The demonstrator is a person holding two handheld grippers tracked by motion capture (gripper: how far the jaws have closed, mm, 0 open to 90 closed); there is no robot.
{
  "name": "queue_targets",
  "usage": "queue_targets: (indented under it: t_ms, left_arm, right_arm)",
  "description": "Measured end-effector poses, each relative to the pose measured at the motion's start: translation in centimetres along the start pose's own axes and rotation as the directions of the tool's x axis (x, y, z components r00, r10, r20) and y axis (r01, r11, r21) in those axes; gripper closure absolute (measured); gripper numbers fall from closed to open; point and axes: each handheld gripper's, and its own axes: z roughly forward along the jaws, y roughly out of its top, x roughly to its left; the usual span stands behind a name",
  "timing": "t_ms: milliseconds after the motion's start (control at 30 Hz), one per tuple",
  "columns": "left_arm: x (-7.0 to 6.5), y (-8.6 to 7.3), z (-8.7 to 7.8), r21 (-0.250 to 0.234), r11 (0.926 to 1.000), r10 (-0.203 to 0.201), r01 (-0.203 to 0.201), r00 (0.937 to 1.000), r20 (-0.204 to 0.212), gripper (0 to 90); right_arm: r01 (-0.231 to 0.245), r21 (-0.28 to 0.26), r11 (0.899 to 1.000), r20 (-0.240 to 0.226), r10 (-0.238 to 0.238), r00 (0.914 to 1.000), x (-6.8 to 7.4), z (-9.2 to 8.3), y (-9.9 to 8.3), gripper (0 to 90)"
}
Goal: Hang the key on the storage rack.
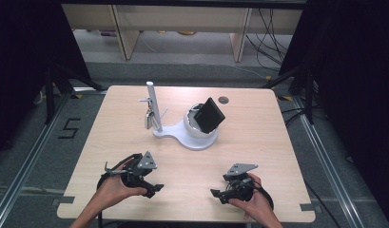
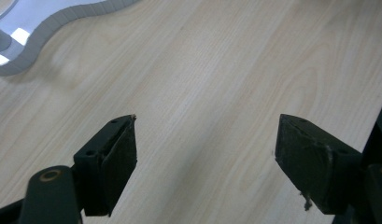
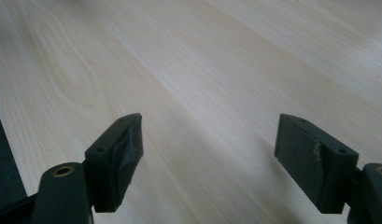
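A white stand (image 1: pixel 185 135) sits at the middle of the wooden table (image 1: pixel 258 123), with an upright white post (image 1: pixel 153 107) and a round cup part holding a tilted black box (image 1: pixel 209 115). A small metal piece (image 1: pixel 148 118) hangs on the post. My left gripper (image 1: pixel 155 188) rests near the front left edge in a hand, open with bare wood between its jaws (image 2: pixel 205 149). The stand's base edge (image 2: pixel 48 25) lies beyond it at upper left. My right gripper (image 1: pixel 217 195) lies near the front right, open over bare table (image 3: pixel 207 149).
A round cable hole (image 1: pixel 223 100) is in the table's far edge. Dark curtains stand on both sides, with shelving legs and cables on the floor behind. Black floor rails run along both sides of the table.
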Motion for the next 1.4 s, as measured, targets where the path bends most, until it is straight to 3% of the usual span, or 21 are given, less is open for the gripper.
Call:
queue_targets:
  t_ms: [67, 100, 133, 233, 267, 333, 500, 533, 733, 867, 933, 1067, 1200, 1400]
  left_arm:
    - [-0.3, -0.7, 0.4, -0.017, 0.9996, -0.023, 0.023, 0.9996, 0.014, 19.6]
    - [-0.4, -0.9, 0.6, -0.025, 0.9996, -0.014, 0.015, 0.9998, 0.014, 19.5]
    - [-0.7, -1.2, 0.7, -0.027, 0.9994, -0.022, 0.022, 0.9996, 0.015, 19.5]
    - [-1.4, -2.2, 1.4, -0.034, 0.9994, -0.008, 0.009, 0.9999, 0.012, 18.9]
    - [-1.7, -2.6, 1.7, -0.041, 0.999, -0.019, 0.019, 0.9998, 0.006, 18.9]
    - [-2.3, -3.3, 2.1, -0.051, 0.9981, -0.033, 0.033, 0.9994, 0.008, 18.9]
    - [-3.4, -4.6, 2.3, -0.045, 0.9987, -0.021, 0.021, 0.9997, 0.008, 18.8]
    - [-3.5, -4.8, 2.3, -0.05, 0.9987, -0.011, 0.011, 0.9999, 0.008, 18.8]
    - [-4.4, -5.5, 2.1, -0.058, 0.9983, -0.003, 0.003, 1.0, -0.002, 18.5]
    - [-5.1, -5.9, 2.0, -0.093, 0.9952, -0.03, 0.029, 0.9995, -0.006, 18.5]
    - [-5.1, -6.0, 2.0, -0.086, 0.9962, -0.01, 0.009, 0.9998, -0.016, 18.4]
    - [-5.6, -6.3, 2.1, -0.094, 0.9953, -0.025, 0.025, 0.9997, -0.001, 18.4]
    - [-5.7, -6.4, 2.0, -0.077, 0.997, 0.003, -0.005, 0.9997, -0.025, 18.3]
    - [-5.8, -6.5, 2.1, -0.081, 0.9967, 0.0, -0.001, 0.9999, -0.016, 18.3]
  right_arm:
    - [-0.014, -0.017, 1.0, 0.007, 0.014, 0.9999, 0.1, 0.1, 0.0, 24.4]
    - [0.002, 0.002, 1.0, 0.005, -0.002, 1.0, 0.1, -0.2, 0.1, 24.4]
    - [-0.004, -0.015, 1.0, 0.009, 0.004, 1.0, 0.2, 0.0, 0.0, 24.5]
    - [0.024, -0.004, 1.0, 0.012, -0.024, 0.9996, 0.3, 0.0, 0.0, 24.4]
    - [0.001, 0.015, 1.0, 0.0, -0.001, 1.0, 0.5, -0.1, 0.1, 24.5]
    - [0.017, 0.008, 1.0, 0.004, -0.017, 0.9998, 0.4, -0.1, 0.1, 24.5]
    - [0.015, 0.009, 1.0, 0.005, -0.015, 0.9999, 0.4, -0.1, 0.1, 24.4]
    - [0.012, -0.013, 1.0, 0.012, -0.012, 0.9999, 0.5, 0.1, 0.1, 24.5]
    - [0.033, 0.003, 0.999, 0.001, -0.033, 0.9995, 0.7, 0.0, 0.2, 24.5]
    - [0.033, 0.002, 0.999, 0.0, -0.033, 0.9995, 0.7, 0.0, 0.2, 24.5]
    - [0.033, 0.002, 0.999, 0.001, -0.033, 0.9995, 0.7, 0.0, 0.2, 24.4]
    - [0.036, 0.0, 0.999, 0.0, -0.036, 0.9994, 0.8, 0.0, 0.2, 24.2]
    - [0.033, 0.0, 0.999, 0.007, -0.033, 0.9994, 0.8, 0.0, 0.2, 23.7]
    - [0.037, -0.011, 0.999, 0.003, -0.037, 0.9993, 0.9, 0.2, 0.2, 23.2]
